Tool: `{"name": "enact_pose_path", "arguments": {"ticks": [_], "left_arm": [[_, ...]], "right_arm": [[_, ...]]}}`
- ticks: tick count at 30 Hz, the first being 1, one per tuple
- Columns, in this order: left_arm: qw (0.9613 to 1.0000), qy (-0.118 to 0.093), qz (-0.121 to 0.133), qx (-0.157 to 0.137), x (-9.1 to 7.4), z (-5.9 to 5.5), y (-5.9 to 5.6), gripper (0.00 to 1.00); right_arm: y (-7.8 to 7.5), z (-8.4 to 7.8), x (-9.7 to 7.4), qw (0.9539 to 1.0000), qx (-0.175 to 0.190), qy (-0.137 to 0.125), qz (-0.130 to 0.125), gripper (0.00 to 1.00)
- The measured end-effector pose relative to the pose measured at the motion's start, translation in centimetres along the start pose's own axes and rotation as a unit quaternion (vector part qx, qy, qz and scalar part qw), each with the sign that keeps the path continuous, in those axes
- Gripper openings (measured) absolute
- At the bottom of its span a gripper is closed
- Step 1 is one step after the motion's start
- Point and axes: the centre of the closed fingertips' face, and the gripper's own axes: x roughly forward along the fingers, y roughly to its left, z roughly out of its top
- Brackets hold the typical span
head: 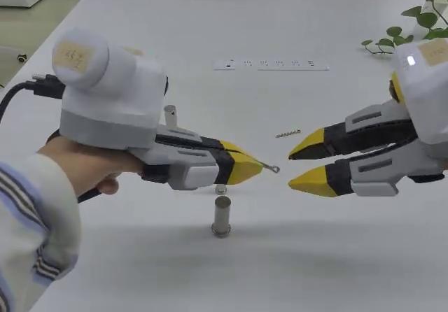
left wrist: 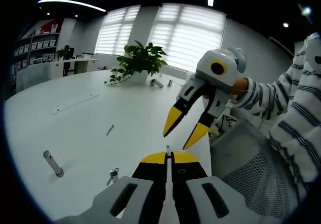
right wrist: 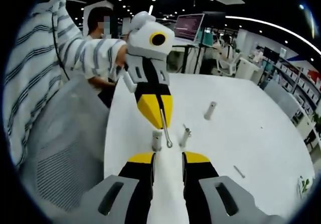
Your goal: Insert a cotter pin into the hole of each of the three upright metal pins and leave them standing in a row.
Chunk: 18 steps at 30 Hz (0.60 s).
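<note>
Jaws of left gripper (head: 257, 166) clamped on cotter pin (head: 270, 167), looped end poking toward right gripper (head: 302, 164), its jaws wide, empty; I read handoff for regrip. Nearest metal pin (head: 222, 216) upright on table (head: 336, 256) just below; spare cotter pin (head: 288, 133) beyond.

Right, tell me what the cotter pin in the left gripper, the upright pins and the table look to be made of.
Cotter pin: thin bent wire with a looped end, grey with a glint, probably steel.
Upright pins: solid grey cylinders with a dull metallic sheen, likely steel or aluminium.
Table: smooth matte white top, perhaps laminate, though that is not certain.
</note>
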Motion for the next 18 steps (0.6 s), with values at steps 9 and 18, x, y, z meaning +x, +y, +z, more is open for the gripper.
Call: {"name": "enact_pose_path", "arguments": {"ticks": [9,18], "left_arm": [[0.9921,-0.009,-0.033,0.121,-0.1,0.5,-1.3,0.0],[0.9866,-0.007,-0.048,0.156,-0.2,0.4,-1.9,0.0]], "right_arm": [[1.8,0.6,0.7,0.9978,0.027,-0.02,0.057,0.22],[2.8,1.3,1.1,0.9955,0.032,-0.029,0.085,0.16]]}}
